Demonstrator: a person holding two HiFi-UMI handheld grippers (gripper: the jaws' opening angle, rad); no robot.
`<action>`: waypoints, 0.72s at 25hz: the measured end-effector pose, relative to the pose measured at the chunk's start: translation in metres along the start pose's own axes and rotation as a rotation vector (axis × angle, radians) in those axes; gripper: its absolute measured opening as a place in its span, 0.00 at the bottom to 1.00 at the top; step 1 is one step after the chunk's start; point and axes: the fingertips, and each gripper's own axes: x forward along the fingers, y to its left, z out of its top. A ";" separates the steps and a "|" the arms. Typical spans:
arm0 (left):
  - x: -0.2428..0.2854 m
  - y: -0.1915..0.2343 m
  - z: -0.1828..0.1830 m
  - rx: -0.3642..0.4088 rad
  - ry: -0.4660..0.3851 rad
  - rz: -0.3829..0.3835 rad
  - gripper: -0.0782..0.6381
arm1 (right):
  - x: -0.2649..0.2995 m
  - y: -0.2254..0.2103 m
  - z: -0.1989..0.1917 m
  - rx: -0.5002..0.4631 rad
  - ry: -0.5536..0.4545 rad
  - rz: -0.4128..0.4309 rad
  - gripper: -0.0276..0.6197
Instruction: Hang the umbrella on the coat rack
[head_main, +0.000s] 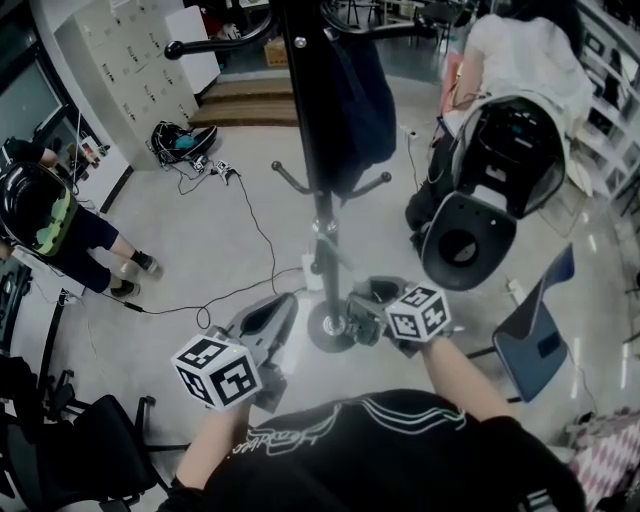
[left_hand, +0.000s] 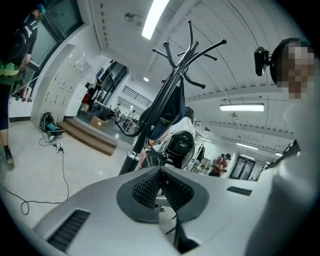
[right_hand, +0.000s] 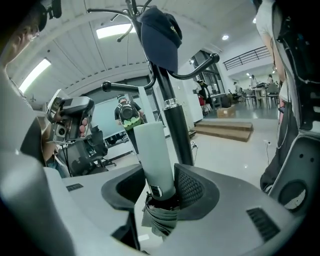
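The right gripper (right_hand: 160, 180) grasps the folded umbrella (right_hand: 152, 150) in its jaws. It is best to lift it steadily to a free hook of the coat rack (right_hand: 175, 125), upper centre. The jaws of the left gripper (left_hand: 161, 175) are clenched and empty.

Black metal coat-rack pole (head_main: 306, 120) ahead of you, dark navy cloth (head_main: 355, 110) blocking its right side, left curved hook (head_main: 287, 181) open.

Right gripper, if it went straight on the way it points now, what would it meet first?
Probably the coat rack's black pole, standing just behind the umbrella that the right gripper holds. The umbrella itself would likely touch first; the gap is hard to judge.
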 end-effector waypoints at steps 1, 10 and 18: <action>0.000 0.002 -0.001 -0.003 0.001 0.001 0.11 | 0.001 -0.002 -0.001 0.027 -0.003 0.014 0.32; 0.006 0.019 -0.018 -0.046 0.034 0.031 0.11 | 0.003 -0.029 -0.009 0.331 -0.098 0.071 0.19; 0.020 0.007 -0.022 -0.029 0.060 -0.012 0.11 | -0.024 -0.024 0.007 0.294 -0.162 0.037 0.17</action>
